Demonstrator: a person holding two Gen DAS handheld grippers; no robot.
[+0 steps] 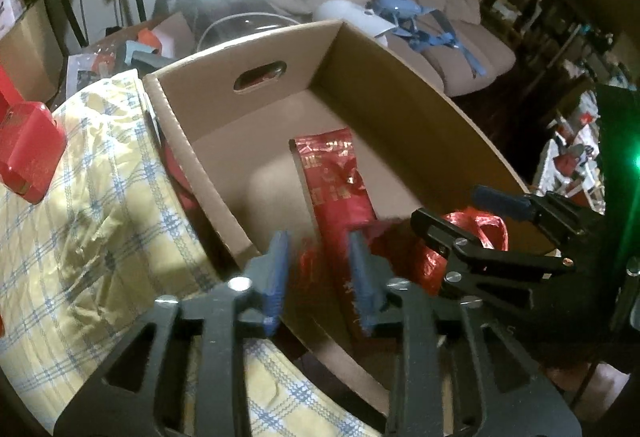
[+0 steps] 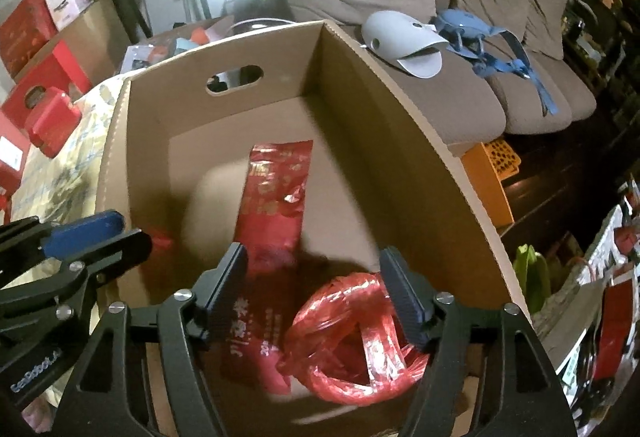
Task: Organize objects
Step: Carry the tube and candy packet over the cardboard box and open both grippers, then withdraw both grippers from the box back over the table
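An open cardboard box stands on a yellow checked cloth. Inside lie a long red packet and a red plastic bag. My left gripper is open and empty over the box's near left rim, its blue pads either side of the packet's near end. My right gripper is open and empty above the red bag at the box's near end. Each gripper shows in the other's view: the right, the left.
A red box lies on the cloth to the left. A beige sofa behind holds a white device and a blue strapped object. An orange crate stands at the right. More red boxes are stacked far left.
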